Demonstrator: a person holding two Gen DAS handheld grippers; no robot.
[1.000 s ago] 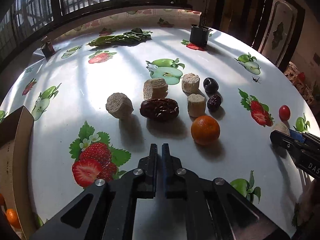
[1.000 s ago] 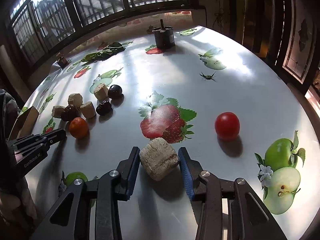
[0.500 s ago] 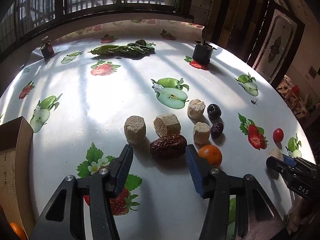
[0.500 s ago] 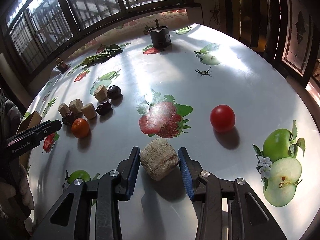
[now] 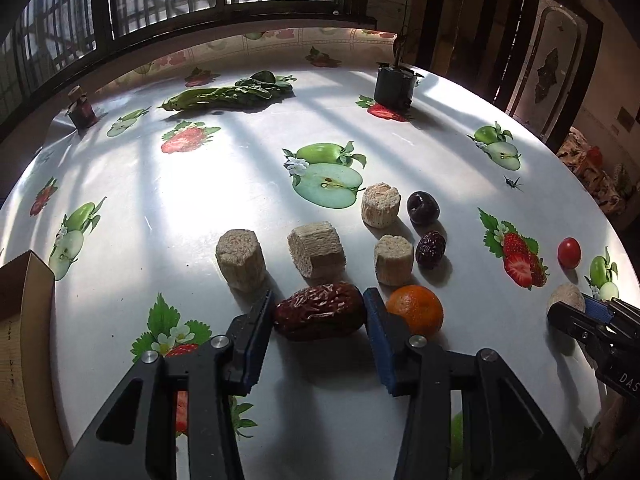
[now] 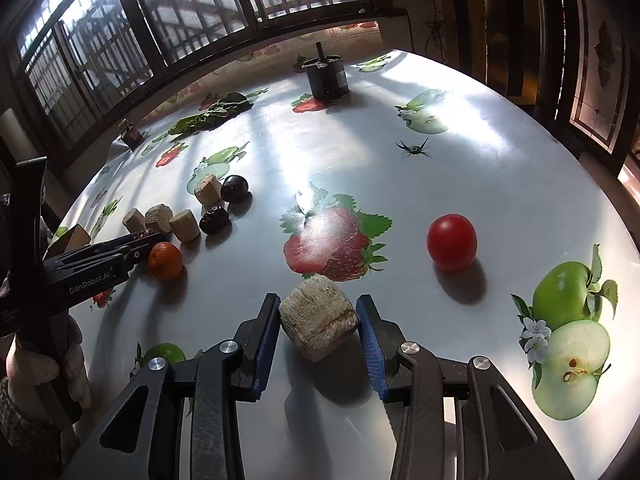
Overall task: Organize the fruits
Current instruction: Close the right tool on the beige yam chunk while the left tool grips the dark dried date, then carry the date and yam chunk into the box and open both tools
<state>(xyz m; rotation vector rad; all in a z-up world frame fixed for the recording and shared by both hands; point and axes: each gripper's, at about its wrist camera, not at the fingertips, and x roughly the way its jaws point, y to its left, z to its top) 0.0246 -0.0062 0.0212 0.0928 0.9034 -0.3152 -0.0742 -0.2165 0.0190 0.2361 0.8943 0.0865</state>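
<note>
My left gripper [image 5: 318,316] is open with its jaws on either side of a large wrinkled brown date [image 5: 320,311] lying on the table. An orange mandarin [image 5: 415,311] sits just right of the right finger. Beige fibrous chunks [image 5: 316,250], a dark plum [image 5: 423,207] and a small dark date [image 5: 430,249] lie beyond. My right gripper [image 6: 318,322] is open around a beige fibrous chunk [image 6: 318,322], which rests on the table. A red cherry tomato [image 6: 451,241] lies to its right. The left gripper also shows in the right wrist view [image 6: 132,246].
The round table [image 5: 224,184] has a white cloth printed with fruit. A cardboard box [image 5: 22,328] stands at the left edge. Leafy greens [image 5: 228,94], a small jar [image 5: 82,108] and a dark cylinder [image 5: 394,86] sit at the far side.
My left gripper opened from shut and moved forward until its jaws straddle the large date. My right gripper stayed around its beige chunk.
</note>
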